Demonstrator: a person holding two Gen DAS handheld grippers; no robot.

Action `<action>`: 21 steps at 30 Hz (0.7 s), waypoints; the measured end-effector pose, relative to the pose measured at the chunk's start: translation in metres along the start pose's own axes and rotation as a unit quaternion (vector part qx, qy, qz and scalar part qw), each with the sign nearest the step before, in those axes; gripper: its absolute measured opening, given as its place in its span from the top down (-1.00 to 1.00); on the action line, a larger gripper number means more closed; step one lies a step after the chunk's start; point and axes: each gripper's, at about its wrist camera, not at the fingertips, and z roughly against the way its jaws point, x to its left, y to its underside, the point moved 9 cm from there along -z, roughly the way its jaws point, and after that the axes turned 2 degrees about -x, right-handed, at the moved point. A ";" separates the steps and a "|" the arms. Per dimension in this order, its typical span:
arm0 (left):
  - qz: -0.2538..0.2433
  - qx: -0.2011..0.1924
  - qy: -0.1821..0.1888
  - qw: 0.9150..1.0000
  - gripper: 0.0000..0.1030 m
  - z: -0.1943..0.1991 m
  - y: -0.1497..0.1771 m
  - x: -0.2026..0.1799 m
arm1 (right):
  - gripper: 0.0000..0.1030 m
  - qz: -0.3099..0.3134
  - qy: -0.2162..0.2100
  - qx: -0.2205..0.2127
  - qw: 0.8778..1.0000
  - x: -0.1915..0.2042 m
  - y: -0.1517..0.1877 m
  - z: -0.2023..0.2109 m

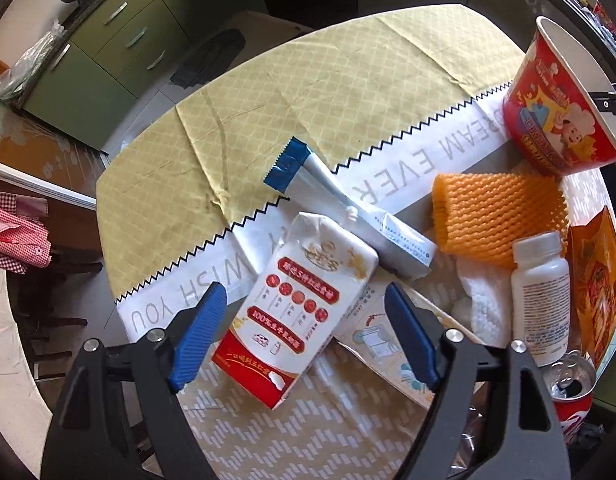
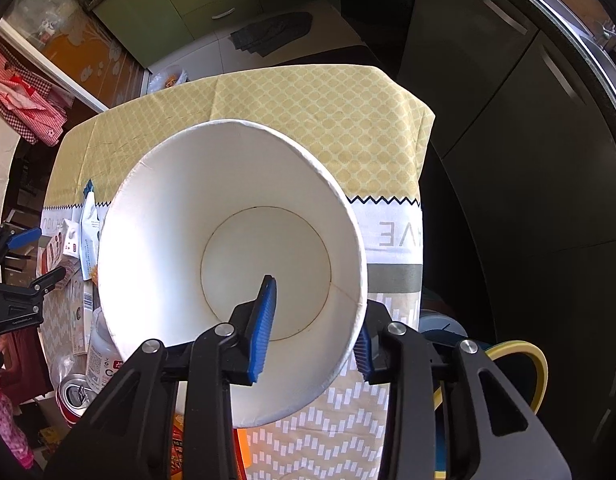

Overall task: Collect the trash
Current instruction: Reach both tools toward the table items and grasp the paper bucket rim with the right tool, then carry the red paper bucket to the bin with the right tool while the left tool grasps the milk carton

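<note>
A red and white milk carton [image 1: 304, 304] lies on the table between the blue pads [image 1: 200, 332] of my left gripper [image 1: 306, 332], which stands open with neither pad touching it. My right gripper [image 2: 312, 340] is shut on the wall of a paper noodle bowl [image 2: 228, 240], one finger inside [image 2: 262, 328] and one outside. The bowl is white inside and empty. In the left wrist view, the bowl [image 1: 564, 108] shows red, tilted above the table's far right.
Around the carton lie a blue and silver wrapper [image 1: 348, 208], an orange foam net [image 1: 496, 216], a white bottle [image 1: 540, 296], an opened red can [image 1: 572, 384] and an orange snack packet [image 1: 600, 280]. The yellow tablecloth [image 1: 268, 112] reaches the far edge. A yellow-rimmed container [image 2: 520, 364] sits below the table.
</note>
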 end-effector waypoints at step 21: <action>-0.044 0.014 0.088 0.995 -0.11 -0.033 0.025 0.016 | 0.73 -0.003 -0.003 0.011 1.000 -0.006 0.005 -0.012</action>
